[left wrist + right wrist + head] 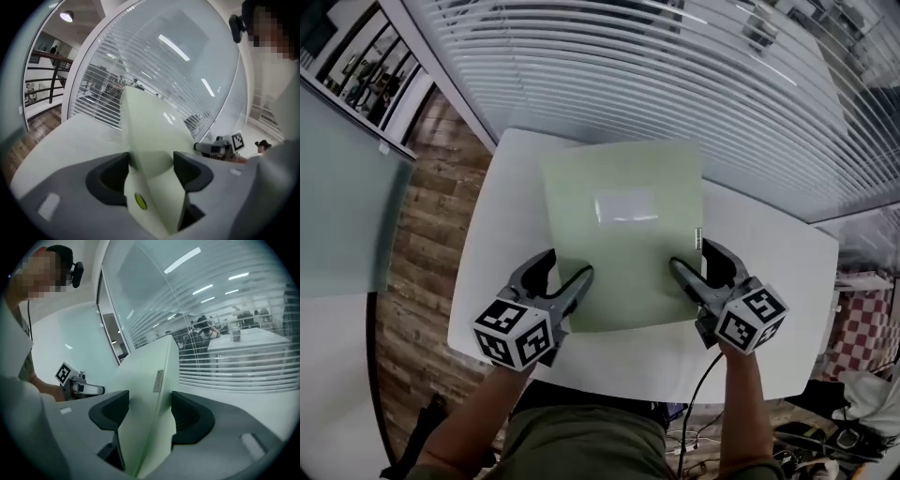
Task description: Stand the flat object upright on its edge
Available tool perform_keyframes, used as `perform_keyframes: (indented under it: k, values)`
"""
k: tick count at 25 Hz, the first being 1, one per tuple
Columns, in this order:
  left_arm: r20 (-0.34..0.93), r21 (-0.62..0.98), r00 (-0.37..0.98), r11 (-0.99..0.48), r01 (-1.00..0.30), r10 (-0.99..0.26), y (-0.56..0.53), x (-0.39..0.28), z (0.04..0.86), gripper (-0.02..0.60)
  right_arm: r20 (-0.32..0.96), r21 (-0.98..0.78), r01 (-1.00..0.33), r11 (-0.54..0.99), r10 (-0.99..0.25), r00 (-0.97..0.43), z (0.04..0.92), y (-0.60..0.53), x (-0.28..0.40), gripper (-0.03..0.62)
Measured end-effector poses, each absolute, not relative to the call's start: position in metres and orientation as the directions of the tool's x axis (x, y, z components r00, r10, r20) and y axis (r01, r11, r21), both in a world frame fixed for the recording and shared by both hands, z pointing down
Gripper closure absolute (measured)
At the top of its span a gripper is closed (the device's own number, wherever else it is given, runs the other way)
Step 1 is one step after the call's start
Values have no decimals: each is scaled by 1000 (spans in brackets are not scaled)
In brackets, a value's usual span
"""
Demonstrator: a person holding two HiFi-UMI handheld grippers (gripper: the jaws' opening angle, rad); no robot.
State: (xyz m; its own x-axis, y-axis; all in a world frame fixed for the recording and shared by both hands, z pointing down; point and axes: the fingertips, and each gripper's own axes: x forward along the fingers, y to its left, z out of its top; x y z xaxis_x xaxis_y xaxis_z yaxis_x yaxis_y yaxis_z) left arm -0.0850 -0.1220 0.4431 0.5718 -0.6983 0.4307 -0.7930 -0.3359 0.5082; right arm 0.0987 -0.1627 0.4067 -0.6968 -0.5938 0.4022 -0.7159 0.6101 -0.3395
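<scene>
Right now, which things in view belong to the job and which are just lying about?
Job: board, left gripper, right gripper (both shut on board), table.
Lying about: checked cloth, floor cables, blinds.

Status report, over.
Both shut on pale green board, near corners: left gripper, right gripper. Upright or not, unclear. Nothing else on white table.

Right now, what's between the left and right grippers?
Only the pale green panel: the head view shows its near part spanning from the left gripper to the right gripper, both clamped on it.
</scene>
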Motion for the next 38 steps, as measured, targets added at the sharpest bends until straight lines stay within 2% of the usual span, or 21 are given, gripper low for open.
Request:
perform_keyframes:
  k: [12,24,38]
  values:
    - [359,387,618,-491,-781,-699,-134,-82,395,301,322,-187,-811,554,-746,-583,365,-136,103,314]
    - [281,243,643,-595,-766,-712,-136,-79,368,302,310,-73,-870,487,-818,-484,365,-119,106,315]
    - [275,128,664,-658,-742,-695,-142,-65,384,302,310,14,-906,424,-863,-399,380,-118,113,315]
